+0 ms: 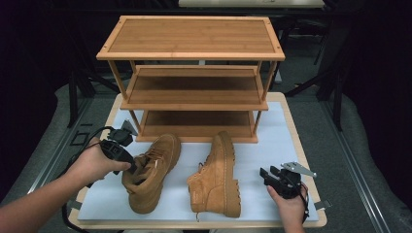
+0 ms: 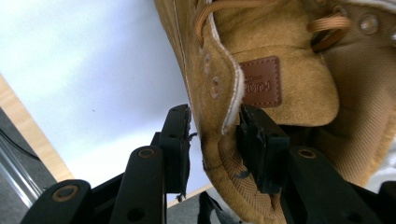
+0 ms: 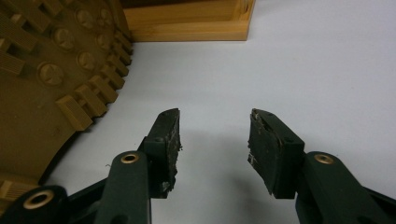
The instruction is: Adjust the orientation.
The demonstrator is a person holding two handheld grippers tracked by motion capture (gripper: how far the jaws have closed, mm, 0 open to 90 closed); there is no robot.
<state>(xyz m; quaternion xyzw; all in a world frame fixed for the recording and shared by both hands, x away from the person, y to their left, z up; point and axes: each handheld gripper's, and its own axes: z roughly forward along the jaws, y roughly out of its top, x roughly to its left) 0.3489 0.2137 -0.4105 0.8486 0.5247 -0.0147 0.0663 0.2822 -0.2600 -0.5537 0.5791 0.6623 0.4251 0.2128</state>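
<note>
A soft, fairly heavy suede boot (image 1: 148,174) lies near-left on the table (image 1: 272,141). The left gripper's (image 2: 212,135) half-open fingers straddle its floppy collar without pinching; the stiffer heel offers firmer hold. The right gripper (image 3: 212,140) gapes empty.

The high view looks forward and down on the table (image 1: 291,145). Each gripper view looks closely along its jaws; all share the white tabletop.

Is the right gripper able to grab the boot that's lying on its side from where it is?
Probably yes. The right gripper is open, with bare white table between it and the tipped boot, whose sole faces it. The sole looks wide for those jaws, so the collar may be easier.
</note>
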